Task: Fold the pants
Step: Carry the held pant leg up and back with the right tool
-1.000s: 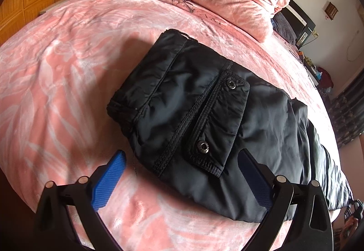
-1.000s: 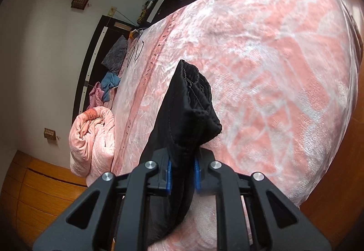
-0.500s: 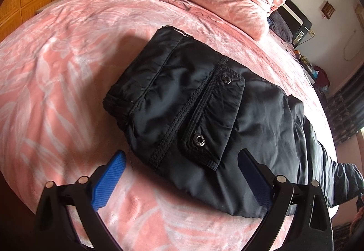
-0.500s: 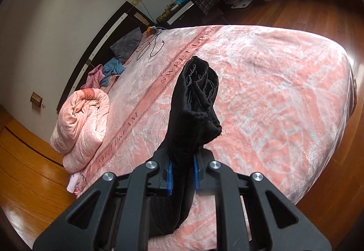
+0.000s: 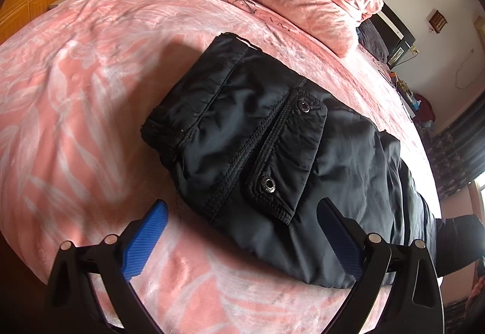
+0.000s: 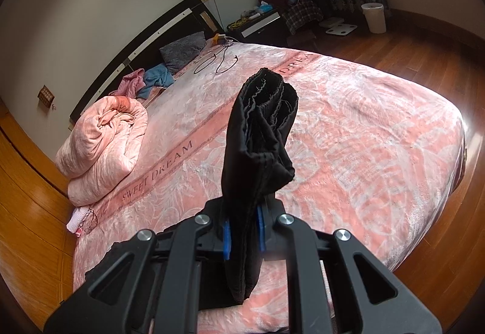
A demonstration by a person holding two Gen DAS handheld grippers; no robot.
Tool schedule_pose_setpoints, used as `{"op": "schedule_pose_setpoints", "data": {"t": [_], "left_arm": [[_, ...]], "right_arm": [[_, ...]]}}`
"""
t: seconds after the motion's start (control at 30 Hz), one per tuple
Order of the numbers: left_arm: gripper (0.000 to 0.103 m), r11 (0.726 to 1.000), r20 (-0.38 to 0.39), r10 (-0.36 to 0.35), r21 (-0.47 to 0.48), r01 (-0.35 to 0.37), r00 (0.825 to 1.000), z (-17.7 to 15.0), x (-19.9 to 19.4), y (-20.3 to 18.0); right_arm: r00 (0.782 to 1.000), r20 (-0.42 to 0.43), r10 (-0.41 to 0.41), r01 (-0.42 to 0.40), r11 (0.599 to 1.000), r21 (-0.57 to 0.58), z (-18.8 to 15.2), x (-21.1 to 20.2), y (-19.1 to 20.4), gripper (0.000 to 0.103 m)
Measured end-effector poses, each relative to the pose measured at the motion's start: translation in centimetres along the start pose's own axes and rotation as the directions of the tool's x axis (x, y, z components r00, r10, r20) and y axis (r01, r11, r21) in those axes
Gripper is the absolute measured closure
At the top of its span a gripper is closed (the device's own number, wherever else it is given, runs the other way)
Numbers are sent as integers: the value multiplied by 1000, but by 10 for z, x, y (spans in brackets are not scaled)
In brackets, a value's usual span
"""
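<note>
While clamped, crinkled black pants (image 6: 257, 146) bunch in right gripper (image 6: 244, 235).

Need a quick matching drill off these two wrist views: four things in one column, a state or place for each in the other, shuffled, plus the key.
Things:
1. left tool
2. right tool
3. pink quilt
4. white bin

States or places:
A. rolled up at the head of the bed
B. open, hovering over the pocket end of the black pants
C. standing on the wood floor by the curtain
D. shut on the bunched leg end of the pants, lifted off the bed

Pairs: 1-B, 2-D, 3-A, 4-C
</note>
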State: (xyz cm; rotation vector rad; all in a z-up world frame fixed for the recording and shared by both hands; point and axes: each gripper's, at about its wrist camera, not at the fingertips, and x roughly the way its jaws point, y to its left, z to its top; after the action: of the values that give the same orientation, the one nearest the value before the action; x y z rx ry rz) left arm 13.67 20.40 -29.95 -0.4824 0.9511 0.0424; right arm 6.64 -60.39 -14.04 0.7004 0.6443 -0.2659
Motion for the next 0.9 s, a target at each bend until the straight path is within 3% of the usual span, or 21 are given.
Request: {"op": "schedule_pose_setpoints", "data": {"t": [0.47, 0.9], "left_arm": [[4, 999, -5, -22, -27, 21, 1000, -1, -1, 6], [4, 999, -10, -29, -34, 29, 1000, 0, 0, 7]], "right_arm": [[998, 37, -49, 55, 979, -194, -14, -3, 69, 91], [992, 72, -104, 124, 907, -403, -44, 4, 152, 92]]}}
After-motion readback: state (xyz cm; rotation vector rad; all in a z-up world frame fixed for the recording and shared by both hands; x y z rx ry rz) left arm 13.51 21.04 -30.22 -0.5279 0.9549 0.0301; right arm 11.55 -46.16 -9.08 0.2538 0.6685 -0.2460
